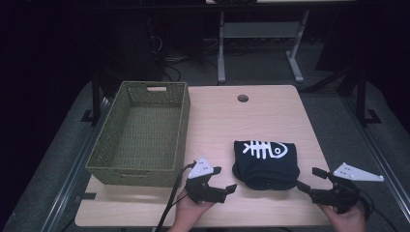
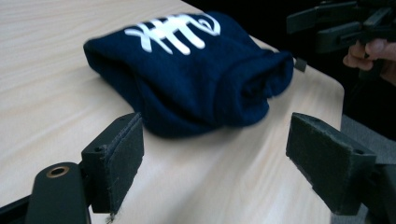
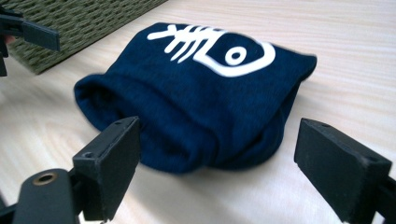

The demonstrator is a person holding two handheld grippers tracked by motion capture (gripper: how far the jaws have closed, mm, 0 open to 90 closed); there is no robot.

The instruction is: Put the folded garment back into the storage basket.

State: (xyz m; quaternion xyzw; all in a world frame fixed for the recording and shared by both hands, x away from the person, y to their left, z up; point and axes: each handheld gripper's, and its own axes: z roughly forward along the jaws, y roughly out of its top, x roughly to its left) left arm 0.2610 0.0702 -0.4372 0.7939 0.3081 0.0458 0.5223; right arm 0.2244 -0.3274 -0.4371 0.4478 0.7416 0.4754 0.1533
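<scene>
Navy folded shirt [image 1: 265, 164] lies on the worktop [image 1: 270, 111] between my two open, empty tools, left tool [image 1: 217, 185] nearer.

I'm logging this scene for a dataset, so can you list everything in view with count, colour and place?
folded garment: one, navy with a white fish-skeleton print, near side of the table, right of centre
basket: one, olive green woven, on the table's left side
table: one, light wood, with a round hole near its far edge
left gripper: one, black, open, left of the garment
right gripper: one, black, open, right of the garment
</scene>
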